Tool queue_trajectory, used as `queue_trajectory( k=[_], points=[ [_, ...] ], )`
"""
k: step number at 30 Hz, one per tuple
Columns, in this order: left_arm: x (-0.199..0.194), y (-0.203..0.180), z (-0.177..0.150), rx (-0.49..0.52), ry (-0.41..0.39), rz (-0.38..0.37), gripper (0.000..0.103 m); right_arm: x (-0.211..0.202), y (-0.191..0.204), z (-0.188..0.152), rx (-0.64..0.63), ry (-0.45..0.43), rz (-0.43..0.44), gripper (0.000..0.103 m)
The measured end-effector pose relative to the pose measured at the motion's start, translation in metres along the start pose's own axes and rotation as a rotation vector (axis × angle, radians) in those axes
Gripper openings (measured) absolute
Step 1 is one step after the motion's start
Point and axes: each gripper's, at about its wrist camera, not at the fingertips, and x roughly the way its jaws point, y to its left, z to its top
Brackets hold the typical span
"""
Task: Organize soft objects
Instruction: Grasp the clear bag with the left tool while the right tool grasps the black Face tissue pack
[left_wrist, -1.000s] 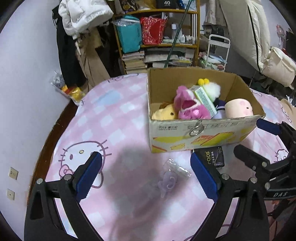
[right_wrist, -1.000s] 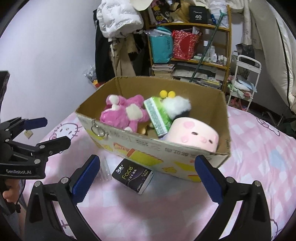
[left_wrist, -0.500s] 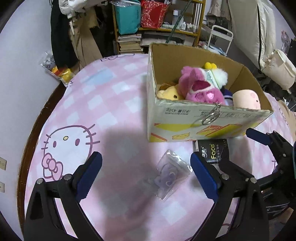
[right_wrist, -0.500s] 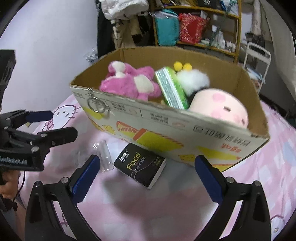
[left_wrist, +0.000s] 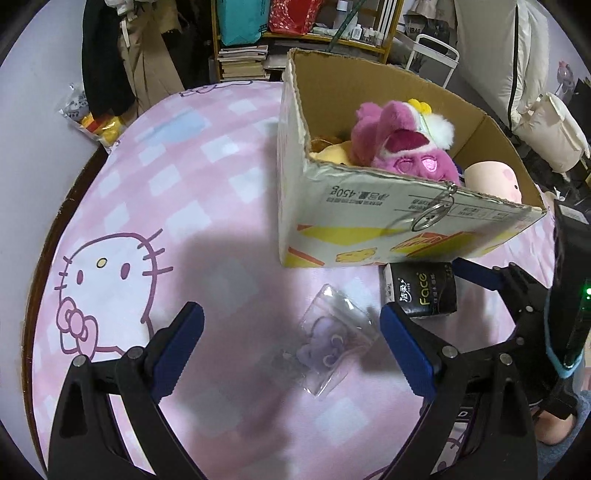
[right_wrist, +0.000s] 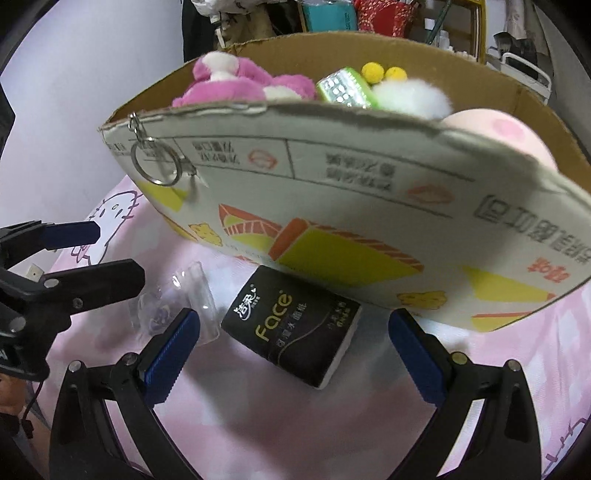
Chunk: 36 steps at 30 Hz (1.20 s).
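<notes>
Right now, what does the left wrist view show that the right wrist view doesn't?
Only the left wrist view shows the yellow plush in the cardboard box and the full Hello Kitty print. Only the right wrist view shows the green tissue pack clearly. Both share the pink plush, black Face tissue pack, clear bag with purple toy, and keyring.

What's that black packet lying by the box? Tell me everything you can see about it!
The black packet looks like a soft pack of tissues in shiny black wrap, with gold "Face" lettering, some smaller white characters and white ends. It lies flat on the pink checked bedsheet, just in front of the cardboard box, angled to its front wall. A clear plastic bag lies just beside it. The open right gripper hovers over it without gripping it.
</notes>
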Motion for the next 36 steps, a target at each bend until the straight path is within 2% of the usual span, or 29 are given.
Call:
queue_trajectory(
  k=[5,8,16,28,33,35,36],
  points=[
    [0.005,0.003,0.0,0.017,0.02,-0.015,0.095,0.006,0.005,-0.001,-0.043,0.01,-0.027,0.079],
    [0.009,0.002,-0.001,0.023,0.036,-0.036,0.095,0.005,0.006,-0.002,-0.067,0.01,-0.026,0.078],
    [0.014,-0.007,-0.009,0.077,0.055,-0.035,0.095,-0.008,-0.004,-0.014,-0.052,0.032,-0.014,0.078],
    [0.04,-0.035,-0.025,0.201,0.142,0.026,0.094,-0.024,-0.027,-0.018,0.033,0.027,-0.001,0.078],
    [0.044,-0.046,-0.028,0.26,0.113,0.069,0.074,-0.032,-0.031,-0.019,0.031,0.012,-0.016,0.078],
    [0.04,-0.048,-0.028,0.261,0.094,0.076,0.055,-0.034,-0.032,-0.018,0.034,0.004,-0.018,0.078],
    [0.04,-0.048,-0.027,0.256,0.091,0.08,0.053,-0.039,-0.036,-0.018,0.034,0.0,-0.017,0.078]
  ],
)
